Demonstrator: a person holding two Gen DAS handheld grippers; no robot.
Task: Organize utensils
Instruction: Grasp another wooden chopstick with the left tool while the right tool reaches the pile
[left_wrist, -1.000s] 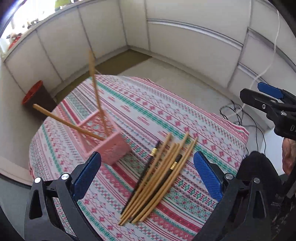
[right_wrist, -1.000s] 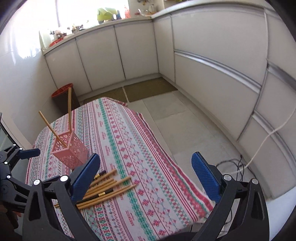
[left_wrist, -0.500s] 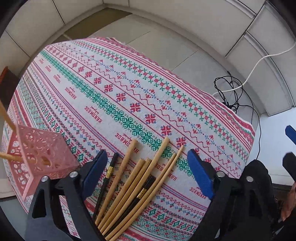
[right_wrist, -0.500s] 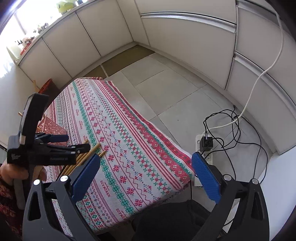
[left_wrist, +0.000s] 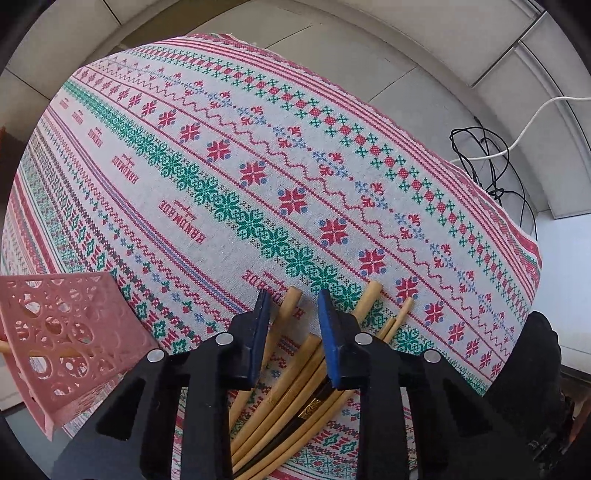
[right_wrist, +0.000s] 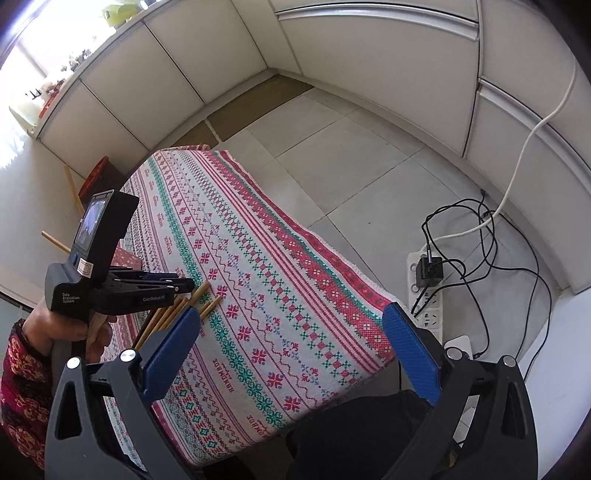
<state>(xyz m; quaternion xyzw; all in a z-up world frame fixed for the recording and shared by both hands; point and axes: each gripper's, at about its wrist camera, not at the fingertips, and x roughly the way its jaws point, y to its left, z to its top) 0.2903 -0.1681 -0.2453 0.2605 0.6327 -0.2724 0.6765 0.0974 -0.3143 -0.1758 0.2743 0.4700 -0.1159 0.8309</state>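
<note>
**Narrowing on one chopstick from the pile**

Left wrist view: my left gripper (left_wrist: 293, 314) is down over the chopsticks (left_wrist: 295, 373), which lie fanned together at the near edge of the tablecloth (left_wrist: 229, 155). The jaws are partly closed, with one pale stick running up between the blue pads (left_wrist: 260, 332); I cannot tell whether they grip it yet. The pink holder (left_wrist: 62, 332) stands near the left edge, a stick already inside. To do this well, I judge I should close on that single stick only, keep the neighbours outside the pads, and lift straight before swinging towards the holder.

Right wrist view: my right gripper (right_wrist: 291, 339) hangs above the tablecloth's near edge, jaws spread wide, holding nothing. It should stay clear of the pile while the left one works.
</note>
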